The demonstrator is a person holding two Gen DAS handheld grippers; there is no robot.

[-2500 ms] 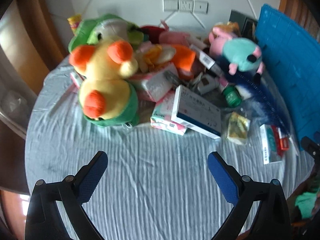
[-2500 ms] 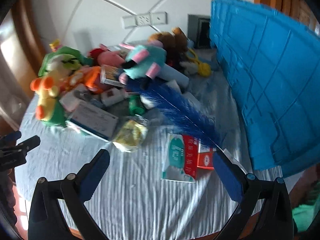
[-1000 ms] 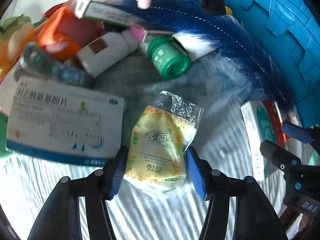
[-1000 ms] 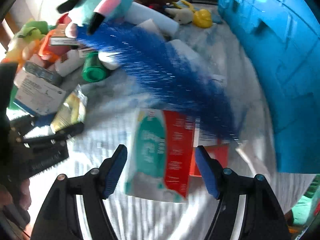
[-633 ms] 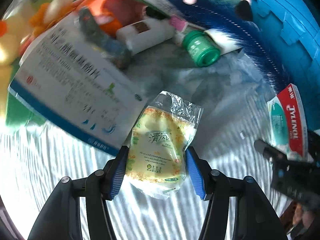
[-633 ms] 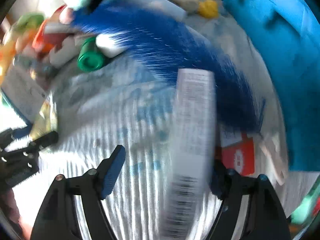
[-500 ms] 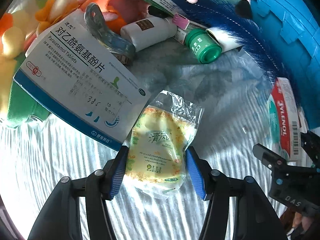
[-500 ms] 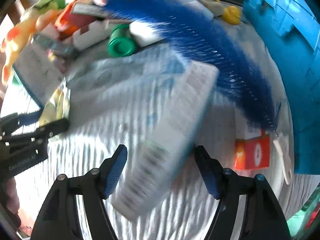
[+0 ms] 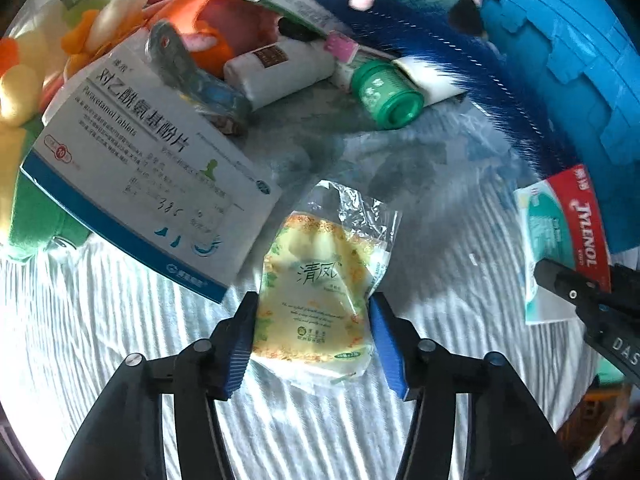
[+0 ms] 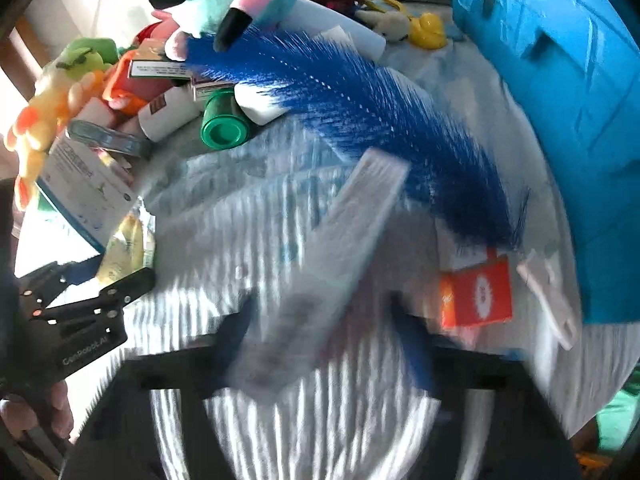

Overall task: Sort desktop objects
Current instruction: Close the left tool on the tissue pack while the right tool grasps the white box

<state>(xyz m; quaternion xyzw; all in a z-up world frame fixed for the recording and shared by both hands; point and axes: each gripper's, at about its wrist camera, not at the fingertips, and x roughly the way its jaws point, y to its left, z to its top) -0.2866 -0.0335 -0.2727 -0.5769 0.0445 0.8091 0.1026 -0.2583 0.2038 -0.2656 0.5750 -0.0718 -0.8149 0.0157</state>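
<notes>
A yellow tissue packet [image 9: 316, 292] in clear wrap lies on the striped cloth, and my left gripper [image 9: 313, 320] is shut on its lower half. At the right edge of the left wrist view, a black finger [image 9: 560, 276] of my right gripper presses on the red and green Tylenol box [image 9: 560, 236]. In the blurred right wrist view, my right gripper [image 10: 324, 320] is shut on that box [image 10: 340, 264], which tilts up to the right, pale side showing. My left gripper [image 10: 80, 320] and the packet [image 10: 128, 248] show at the left there.
A blue crate [image 10: 580, 80] walls the right side. A blue feather [image 10: 360, 112] crosses the cloth beside a green bottle [image 9: 388, 96], a white bottle [image 9: 280, 72] and a large paracetamol box [image 9: 140, 168]. Plush toys pile behind. An orange box [image 10: 476, 296] lies near the crate.
Both grippers dropped to the table and closed, the left on the tissue packet, the right on the Tylenol box. That box has since been lifted and tipped. The left has stayed still.
</notes>
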